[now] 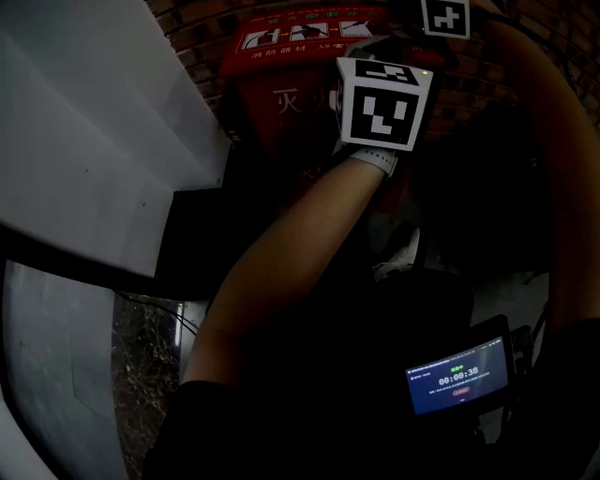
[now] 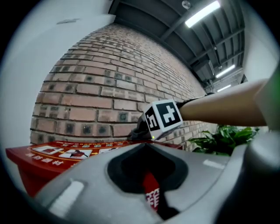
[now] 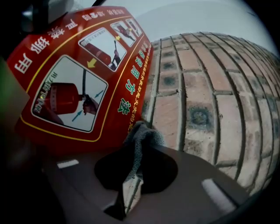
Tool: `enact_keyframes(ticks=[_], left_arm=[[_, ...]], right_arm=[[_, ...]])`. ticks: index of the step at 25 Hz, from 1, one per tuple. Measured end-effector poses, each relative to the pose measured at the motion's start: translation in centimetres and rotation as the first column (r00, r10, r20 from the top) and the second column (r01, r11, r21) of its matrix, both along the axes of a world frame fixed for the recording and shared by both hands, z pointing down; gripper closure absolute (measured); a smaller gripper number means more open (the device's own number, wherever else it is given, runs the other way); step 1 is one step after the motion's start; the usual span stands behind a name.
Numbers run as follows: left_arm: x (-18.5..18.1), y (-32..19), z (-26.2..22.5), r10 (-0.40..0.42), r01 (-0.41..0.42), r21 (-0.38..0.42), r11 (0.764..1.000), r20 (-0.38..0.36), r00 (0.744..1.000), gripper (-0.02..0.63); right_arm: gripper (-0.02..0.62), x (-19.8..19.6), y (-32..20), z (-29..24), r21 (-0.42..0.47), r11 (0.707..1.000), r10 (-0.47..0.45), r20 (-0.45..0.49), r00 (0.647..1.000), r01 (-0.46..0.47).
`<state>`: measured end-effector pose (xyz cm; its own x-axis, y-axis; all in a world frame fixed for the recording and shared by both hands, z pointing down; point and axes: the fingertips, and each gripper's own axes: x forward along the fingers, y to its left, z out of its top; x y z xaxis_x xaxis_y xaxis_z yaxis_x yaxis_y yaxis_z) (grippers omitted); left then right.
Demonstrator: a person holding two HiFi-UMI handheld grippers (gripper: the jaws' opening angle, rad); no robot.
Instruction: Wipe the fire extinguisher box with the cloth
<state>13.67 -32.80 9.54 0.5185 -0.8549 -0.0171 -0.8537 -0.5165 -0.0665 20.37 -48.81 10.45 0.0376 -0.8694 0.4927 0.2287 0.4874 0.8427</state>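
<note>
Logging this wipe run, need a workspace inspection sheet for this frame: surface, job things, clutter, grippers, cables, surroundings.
Surface: box top, red, with picture instructions; no dirt visible.
Job's things: cloth, grey and bunched, at the box's edge by the brick wall.
Clutter: nothing seen.
Grippers: right gripper shut on the cloth. Left gripper faces the box front with only a slit between its jaws; open or shut unclear, nothing held seen.
Cables: nothing seen.
Surroundings: wall behind the box, plant, lit screen low in the head view, ceiling lights.
</note>
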Motion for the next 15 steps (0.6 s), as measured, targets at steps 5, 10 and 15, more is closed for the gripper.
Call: enact_keyframes(ticks=[5, 10, 15], left_arm=[[0.0, -0.1, -0.2, -0.007, 0.006, 0.030, 1.000, 0.016, 1.000, 0.606], [0.0, 0.0, -0.6, -0.001, 0.001, 0.039, 0.999, 0.000, 1.000, 0.607], [-0.1, -0.3, 0.0, -0.029, 0.028, 0.027, 0.999, 0.025, 0.999, 0.607]], right_arm=[[0.571, -0.4, 2.9, 0.3, -0.055, 0.998, -0.028, 0.022, 0.999, 0.029], [0.571, -0.9, 6.0, 0.7, -0.116, 0.991, -0.061, 0.050, 0.997, 0.066], [0.571, -1.3, 8.9, 1.1, -0.169, 0.980, -0.088, 0.078, 0.993, 0.100]])
